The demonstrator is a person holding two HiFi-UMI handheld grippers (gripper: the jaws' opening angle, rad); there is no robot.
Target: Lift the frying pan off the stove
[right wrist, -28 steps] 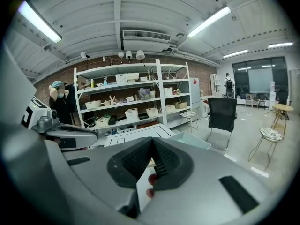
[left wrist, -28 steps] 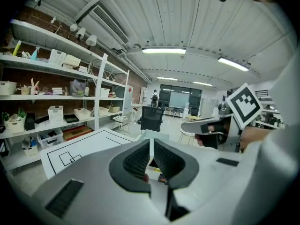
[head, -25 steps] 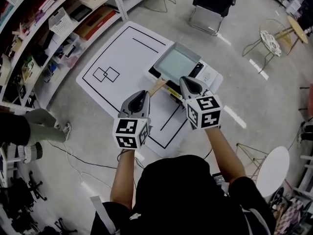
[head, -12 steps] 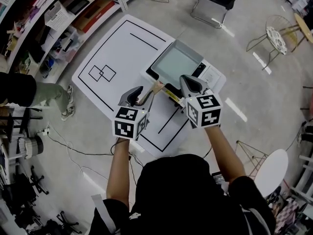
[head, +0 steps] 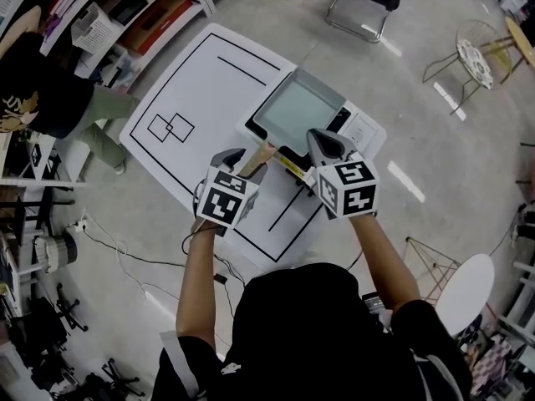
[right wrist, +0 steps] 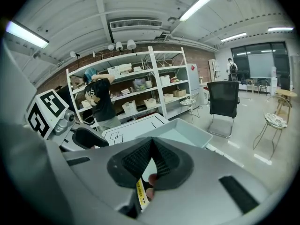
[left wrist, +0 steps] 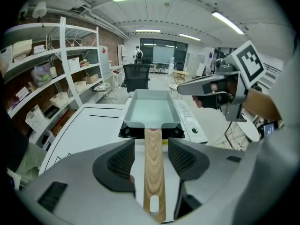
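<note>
Finding: the frying pan (head: 297,111) sits on the stove (head: 361,129) at the right-hand corner of the bench (head: 201,82), not yet raised.

Governing relation: the handle (head: 261,152) runs from the pan's near short wall towards the bench's near edge, and its long axis is in line with the left gripper (head: 244,164). In the left gripper view the handle (left wrist: 153,168) passes straight down the gap of the left gripper (left wrist: 152,146). Both jaws are spread, with a clear margin on each side, so there is no clamp on it. The pan lies directly ahead of this tool, which is the nearer of the two.

The right gripper (head: 322,144) hangs over the stove's near edge, just right of the handle root. Its own view shows the right gripper (right wrist: 151,146) with its jaws pressed together at the tips and nothing seen between them.

Condition of the pan (left wrist: 151,109): rectangular, pale grey-green inside, dark at the handle bracket, apparently empty. The handle is pale wood with a hanging slot at its free end.

Assessment: closing on the handle appears to be the outstanding step before any lift.
</note>
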